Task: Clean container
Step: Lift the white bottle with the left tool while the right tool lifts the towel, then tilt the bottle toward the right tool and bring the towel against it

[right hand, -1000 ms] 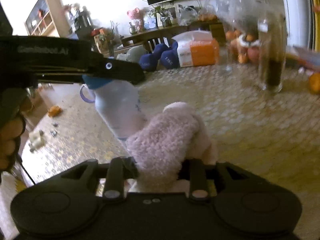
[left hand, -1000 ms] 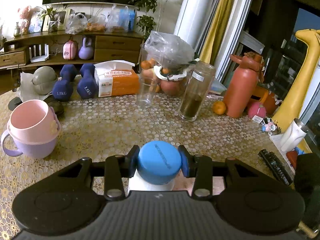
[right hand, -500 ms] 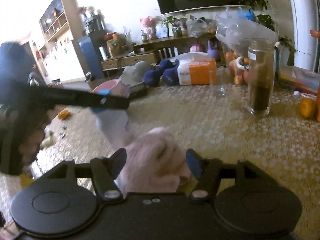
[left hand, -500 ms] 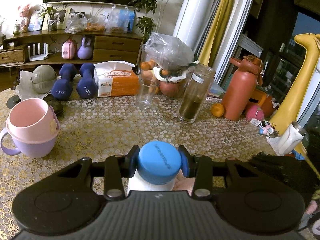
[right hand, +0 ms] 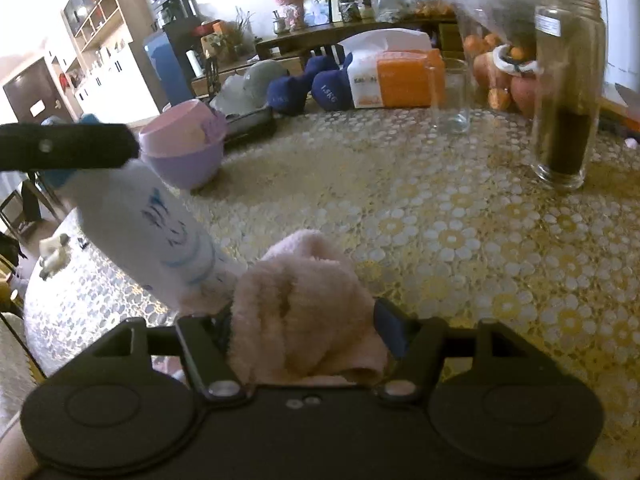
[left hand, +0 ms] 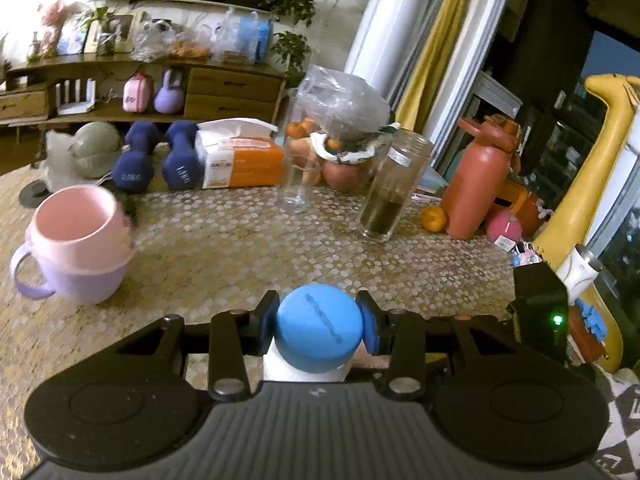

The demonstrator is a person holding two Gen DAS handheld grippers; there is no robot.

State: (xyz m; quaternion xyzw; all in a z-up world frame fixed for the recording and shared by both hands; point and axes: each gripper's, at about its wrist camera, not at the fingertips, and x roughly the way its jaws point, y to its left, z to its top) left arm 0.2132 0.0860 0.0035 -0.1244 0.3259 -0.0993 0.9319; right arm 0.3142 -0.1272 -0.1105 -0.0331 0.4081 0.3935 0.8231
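My left gripper (left hand: 319, 327) is shut on the blue cap (left hand: 319, 326) of a white bottle (right hand: 148, 236). In the right wrist view the bottle leans, tilted, with its base low near the table and the left gripper's black finger (right hand: 64, 146) across its top. My right gripper (right hand: 304, 328) is shut on a fluffy pink cloth (right hand: 300, 308). The cloth touches the bottle's lower side. In the left wrist view the right gripper's black body (left hand: 540, 300) shows at the right.
A pink and lilac cup (left hand: 80, 244) stands at the left. Behind are two blue dumbbells (left hand: 160, 160), an orange tissue pack (left hand: 240, 160), an empty glass (left hand: 298, 176), a tall jar with dark contents (left hand: 394, 188), a fruit bag and an orange-red bottle (left hand: 480, 188).
The right gripper has closed tighter on the cloth and pressed it to the bottle's lower side. The bottle now leans more. The left gripper has kept its hold on the cap.
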